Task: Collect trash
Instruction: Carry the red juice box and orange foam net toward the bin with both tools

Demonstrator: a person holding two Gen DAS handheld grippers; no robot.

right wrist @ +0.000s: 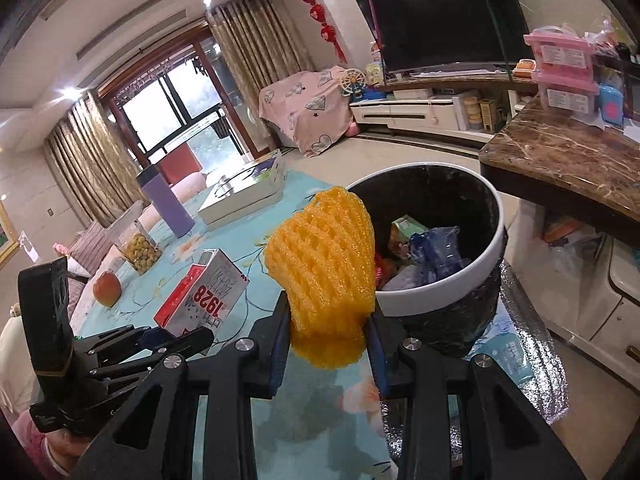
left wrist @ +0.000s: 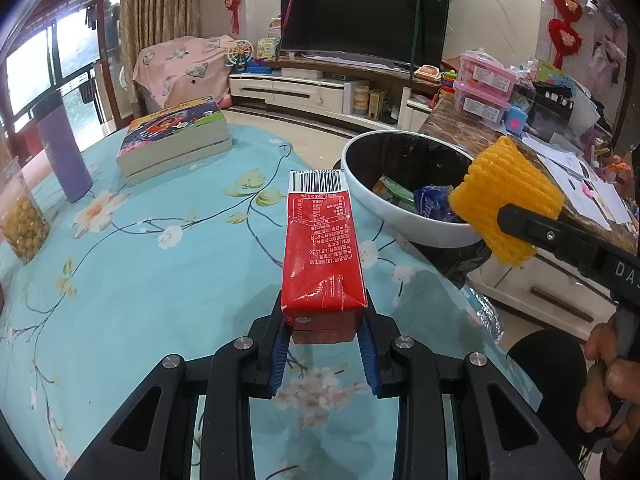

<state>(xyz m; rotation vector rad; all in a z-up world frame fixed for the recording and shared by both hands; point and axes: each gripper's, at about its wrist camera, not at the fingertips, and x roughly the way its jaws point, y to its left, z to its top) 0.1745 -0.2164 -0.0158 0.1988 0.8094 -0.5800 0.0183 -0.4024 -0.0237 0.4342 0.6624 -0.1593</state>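
Above the floral table (left wrist: 160, 280), beside the bin (left wrist: 360, 184) | red carton (left wrist: 322, 256) clamped in left gripper (left wrist: 325, 322); yellow foam net (right wrist: 324, 264) clamped in right gripper (right wrist: 328, 332) | step: carry to bin | next: both loads to be brought over the rim, then released.

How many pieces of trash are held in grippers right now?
2: a red carton in the left gripper, an orange foam net in the right gripper near the bin.
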